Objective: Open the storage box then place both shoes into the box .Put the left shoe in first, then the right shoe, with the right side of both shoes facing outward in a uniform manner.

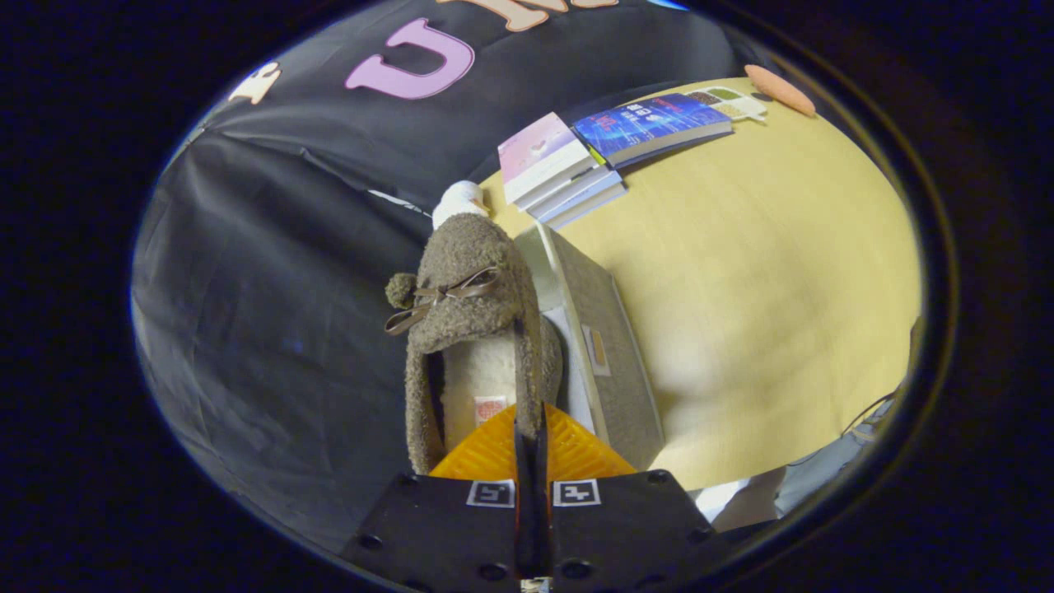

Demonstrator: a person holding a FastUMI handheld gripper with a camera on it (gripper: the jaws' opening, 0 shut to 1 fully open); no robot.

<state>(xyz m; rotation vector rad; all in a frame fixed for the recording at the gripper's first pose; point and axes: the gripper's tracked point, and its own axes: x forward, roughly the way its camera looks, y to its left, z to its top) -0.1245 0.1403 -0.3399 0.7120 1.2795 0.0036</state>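
Brown fuzzy slipper (469, 329) hangs mid-frame, heel pinched by my gripper (531, 436); jaws nearly closed. It may slip before reaching the grey storage box (605, 346).

Fuzzy brown fleece shoe (465, 280) with satin bow, ribbed orange plastic jaws, matt grey fabric-look box (605, 346), smooth pale wood table (766, 272)

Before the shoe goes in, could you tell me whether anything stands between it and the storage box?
Nothing visible does. The gripper is shut on the brown fuzzy shoe's heel edge, holding it just beside the grey storage box. The books lie beyond, clear of both.
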